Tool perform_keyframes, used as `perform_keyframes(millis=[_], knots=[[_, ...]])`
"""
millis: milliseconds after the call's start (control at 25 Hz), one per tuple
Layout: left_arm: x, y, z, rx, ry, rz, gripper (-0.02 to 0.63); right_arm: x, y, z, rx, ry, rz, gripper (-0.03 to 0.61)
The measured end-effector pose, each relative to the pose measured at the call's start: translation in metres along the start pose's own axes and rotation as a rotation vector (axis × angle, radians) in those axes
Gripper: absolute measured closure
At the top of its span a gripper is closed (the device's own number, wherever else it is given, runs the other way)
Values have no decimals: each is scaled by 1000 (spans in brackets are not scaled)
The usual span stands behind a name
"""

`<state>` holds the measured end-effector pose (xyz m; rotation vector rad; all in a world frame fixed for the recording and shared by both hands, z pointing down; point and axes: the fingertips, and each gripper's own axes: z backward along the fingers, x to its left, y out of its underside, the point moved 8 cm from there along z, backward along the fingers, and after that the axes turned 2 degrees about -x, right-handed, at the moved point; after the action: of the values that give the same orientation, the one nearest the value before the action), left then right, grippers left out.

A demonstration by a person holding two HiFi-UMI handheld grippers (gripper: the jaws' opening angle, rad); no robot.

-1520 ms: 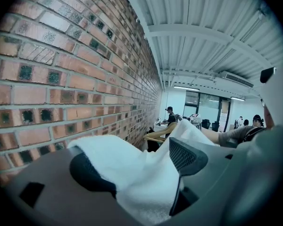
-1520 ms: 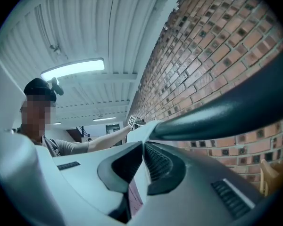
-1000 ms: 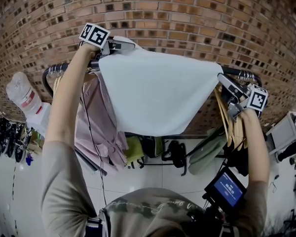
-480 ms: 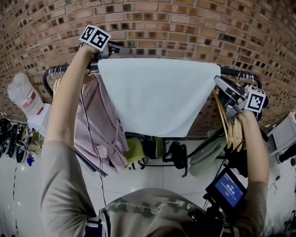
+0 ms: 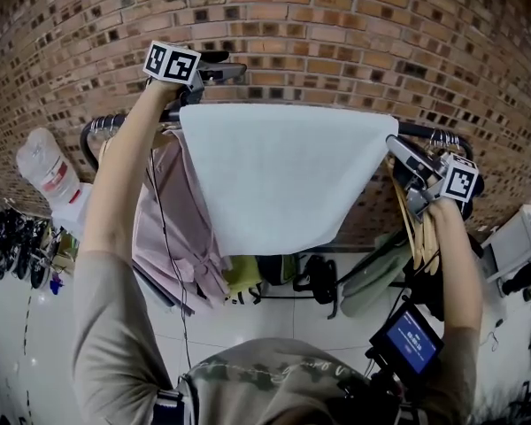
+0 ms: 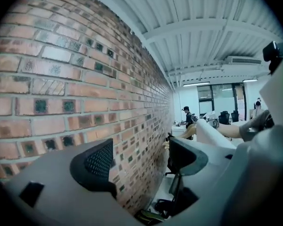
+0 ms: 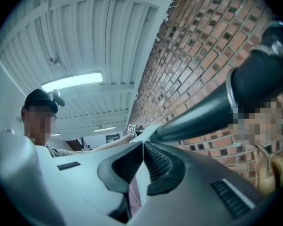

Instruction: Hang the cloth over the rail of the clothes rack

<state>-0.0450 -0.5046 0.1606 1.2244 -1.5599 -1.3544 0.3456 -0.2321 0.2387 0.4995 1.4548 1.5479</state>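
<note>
The cloth (image 5: pixel 283 171), pale and plain, lies draped over the rail (image 5: pixel 422 130) of the clothes rack. Its top fold runs straight along the bar and its lower edge hangs to a slanted point in front of the other garments. Only the head view shows this whole spread.

The right claw (image 5: pixel 400 155) sits at the cloth's upper right corner, just below the rail. The right gripper view adds what the head view cannot show: its two pads are pressed together on a thin edge of the cloth, with the dark tube of the rail passing close above them. The left claw (image 5: pixel 228 65) is above the cloth's upper left corner, clear of the fabric. The left gripper view shows its jaws standing apart, with only the brick wall (image 5: pixel 336 25) behind the gap.

On the left, a pink garment (image 5: pixel 173 220) hangs from the rack right against the cloth's left edge. On the right, wooden hangers (image 5: pixel 414 224) crowd just beside the right claw. Bare rail shows only as a short stretch past the cloth's right corner and at the bent left end. The wall stands close behind the bar, so the free room is above it and on the person's side. Lower down, the pale tiled floor (image 5: pixel 239 317) lies in front of the rack.
</note>
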Motion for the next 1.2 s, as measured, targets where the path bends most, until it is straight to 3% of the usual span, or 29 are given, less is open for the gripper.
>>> perform_keyframes(millis=[120,200,360,480,600,760,920,1040,1200], knots=[[-7,-14,5,-49,-25,-131,225,-1,0,-3,-3,-7,-4,561],[-18,-28,17,-132,5,-233,225,-1,0,-4,9,-5,-1,561],[-46,-73,63,-418,15,-215,225,0,4,-4,28,2,19,561],[-88,-83,104,-525,5,-230,225,-1,4,-2,21,4,20,561],[-141,-55,140,-513,46,-262,225,-2,7,-3,25,-1,14,561],[-180,22,164,-451,87,-157,225,1,5,-1,38,1,37,561],[-167,93,161,-303,0,-28,225,1,0,-5,27,-4,46,561],[-152,121,156,-222,-78,66,225,-2,1,-9,32,-10,40,561],[-147,133,143,-221,-24,124,225,-4,2,-10,41,-20,37,561]])
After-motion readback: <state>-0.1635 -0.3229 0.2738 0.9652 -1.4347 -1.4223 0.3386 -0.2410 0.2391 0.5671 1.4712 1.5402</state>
